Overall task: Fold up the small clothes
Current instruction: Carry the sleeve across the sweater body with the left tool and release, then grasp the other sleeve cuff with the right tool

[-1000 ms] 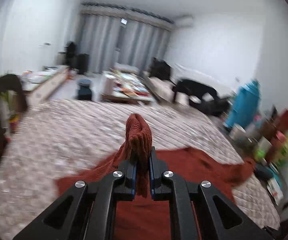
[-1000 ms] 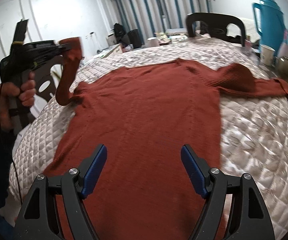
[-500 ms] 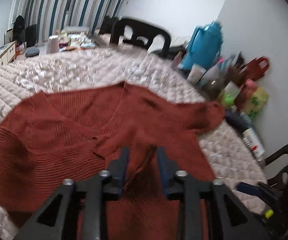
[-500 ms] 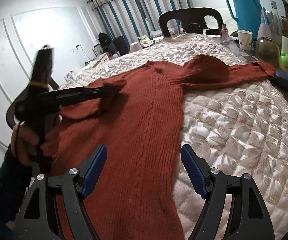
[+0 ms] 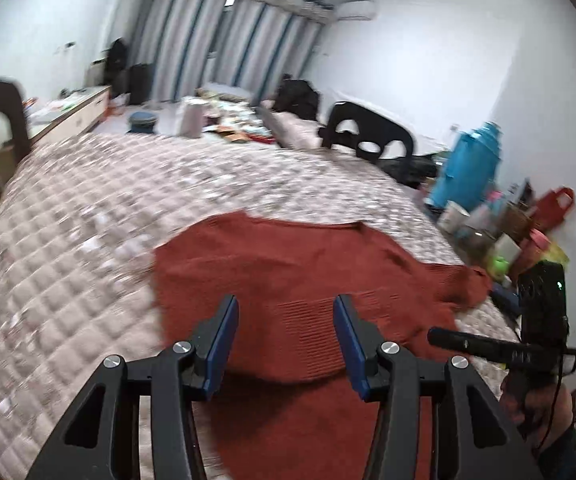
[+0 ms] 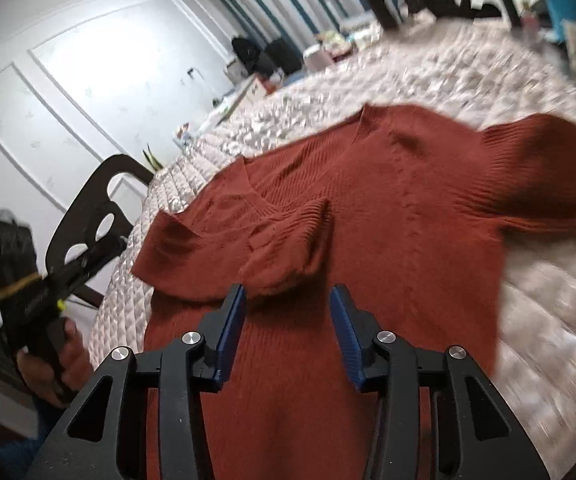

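Observation:
A rust-red knit sweater [image 6: 408,240] lies front up on the quilted surface [image 6: 548,320]. One sleeve [image 6: 288,248] is folded across its chest, and the other sleeve [image 6: 540,172] is bunched at the far right. My left gripper [image 5: 285,340] hovers over the sweater [image 5: 308,264]. Its jaws are opening and hold nothing. My right gripper [image 6: 288,332] hangs just short of the folded sleeve's cuff. Its jaws are closing, with only air between the pads. A hand holds each gripper at the other view's edge.
A blue thermos [image 5: 472,168], cups, bottles and a red bag [image 5: 552,208] crowd the surface's right edge. Black chairs stand at the far side [image 5: 368,136] and the left side [image 6: 95,216]. Bare quilt [image 5: 67,260] spreads to the left of the sweater.
The left gripper let go of the sleeve, which now lies across the chest, and drew back with its jaws parting. The right gripper swung towards the folded sleeve and its jaws narrowed.

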The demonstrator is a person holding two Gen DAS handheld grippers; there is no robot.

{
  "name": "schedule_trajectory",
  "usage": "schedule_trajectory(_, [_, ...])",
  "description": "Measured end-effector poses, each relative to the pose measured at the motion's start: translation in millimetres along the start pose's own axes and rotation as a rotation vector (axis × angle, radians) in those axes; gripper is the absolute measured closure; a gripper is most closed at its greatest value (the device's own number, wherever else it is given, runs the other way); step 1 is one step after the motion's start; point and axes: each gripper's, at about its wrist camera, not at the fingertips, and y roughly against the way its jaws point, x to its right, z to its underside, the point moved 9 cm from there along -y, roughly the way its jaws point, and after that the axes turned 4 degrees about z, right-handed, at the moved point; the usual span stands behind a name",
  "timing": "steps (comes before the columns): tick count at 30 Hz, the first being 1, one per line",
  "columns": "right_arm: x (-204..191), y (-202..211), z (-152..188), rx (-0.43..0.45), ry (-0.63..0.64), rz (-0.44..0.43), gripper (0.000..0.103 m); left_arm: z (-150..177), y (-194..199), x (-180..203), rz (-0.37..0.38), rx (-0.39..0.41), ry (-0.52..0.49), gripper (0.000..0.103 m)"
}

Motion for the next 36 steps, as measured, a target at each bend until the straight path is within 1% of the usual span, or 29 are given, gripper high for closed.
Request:
schedule_trajectory(1, [0.4, -7.1, -1.6, -0.017, -0.007, -0.003, 0.062, 2.6, 0.5, -7.6, -0.009, -0.002, 0.014, 0.051])
schedule_trajectory(2, [1.0, -17.3, -2.8, -0.041, -0.018, -0.008, 0.066, 5.1, 0.4, -13.4, -0.016, -0.005, 0.026, 0.051])
schedule_trajectory(4, [0.8, -32.1, -3.9, -0.076, -0.033, -0.024, 0.079, 8.6, 0.9, -22.2, -0.029, -0.005, 0.041, 0.051])
schedule_trajectory(5, [-0.3, -38.2, -5.1, -0.085, -0.033, -0.028, 0.09, 9.8, 2.0, -26.5, -0.03, -0.004, 0.045, 0.051])
schedule_trajectory(6, [-1.8, -40.7, -7.5, -0.084, -0.026, -0.026, 0.092, 9.6, 3.0, -29.0, -0.03, -0.002, 0.049, 0.051])
schedule_trajectory(9, [-6.4, -27.3, -25.2, -0.018, -0.009, -0.034, 0.093, 5.6, 5.5, -31.9, -0.027, 0.014, 0.052, 0.051])
schedule_trajectory(11, [-4.6, -9.4, -41.4, 0.066, -0.004, -0.036, 0.093, 2.5, 5.7, -31.2, -0.019, 0.023, 0.053, 0.051])
schedule_trajectory(12, [0.7, -0.8, -48.9, 0.109, 0.0, -0.019, 0.093, 1.8, 4.4, -30.1, -0.013, 0.023, 0.054, 0.051])
schedule_trajectory(14, [15.9, 5.5, -53.8, 0.139, -0.009, 0.028, 0.093, 1.7, -0.7, -24.1, 0.001, 0.015, 0.047, 0.051])
schedule_trajectory(16, [33.1, 1.4, -50.6, 0.125, -0.028, 0.069, 0.093, 2.7, -8.4, -15.8, 0.015, 0.004, 0.032, 0.051])
schedule_trajectory(18, [51.0, -10.3, -38.9, 0.075, -0.043, 0.107, 0.093, 4.0, -16.9, -7.6, 0.031, -0.012, 0.019, 0.051])
schedule_trajectory(19, [60.0, -12.8, -33.2, 0.054, -0.058, 0.113, 0.093, 4.8, -22.1, -4.7, 0.036, -0.022, 0.014, 0.051])
schedule_trajectory(20, [63.1, -17.6, -30.7, 0.038, -0.075, 0.108, 0.093, 5.6, -27.8, -1.9, 0.041, -0.034, 0.009, 0.051])
schedule_trajectory(22, [66.8, -14.9, -29.4, 0.046, -0.107, 0.07, 0.093, 8.7, -38.6, 2.6, 0.048, -0.059, -0.009, 0.051])
schedule_trajectory(24, [66.1, -10.4, -31.2, 0.051, -0.106, 0.074, 0.093, 14.5, -50.6, 0.9, 0.022, -0.094, -0.024, 0.051])
schedule_trajectory(27, [64.2, -7.7, -36.1, 0.057, -0.078, 0.084, 0.092, 32.2, -65.7, -7.4, -0.018, -0.165, -0.035, 0.052])
schedule_trajectory(28, [64.7, -8.4, -36.6, 0.055, -0.08, 0.082, 0.092, 37.1, -67.8, -10.1, -0.024, -0.175, -0.035, 0.055])
schedule_trajectory(30, [68.2, -10.3, -34.4, 0.043, -0.099, 0.076, 0.092, 39.5, -63.9, -12.4, -0.036, -0.157, -0.046, 0.057])
schedule_trajectory(32, [69.0, -8.3, -32.2, 0.048, -0.106, 0.073, 0.091, 40.2, -60.0, -14.3, -0.027, -0.152, -0.029, 0.059])
schedule_trajectory(34, [69.7, -2.1, -29.8, 0.063, -0.1, 0.09, 0.089, 40.7, -58.1, -17.6, -0.03, -0.15, -0.024, 0.066])
schedule_trajectory(36, [72.2, 4.7, -28.8, 0.079, -0.101, 0.104, 0.088, 41.1, -56.7, -20.2, -0.03, -0.147, -0.015, 0.068])
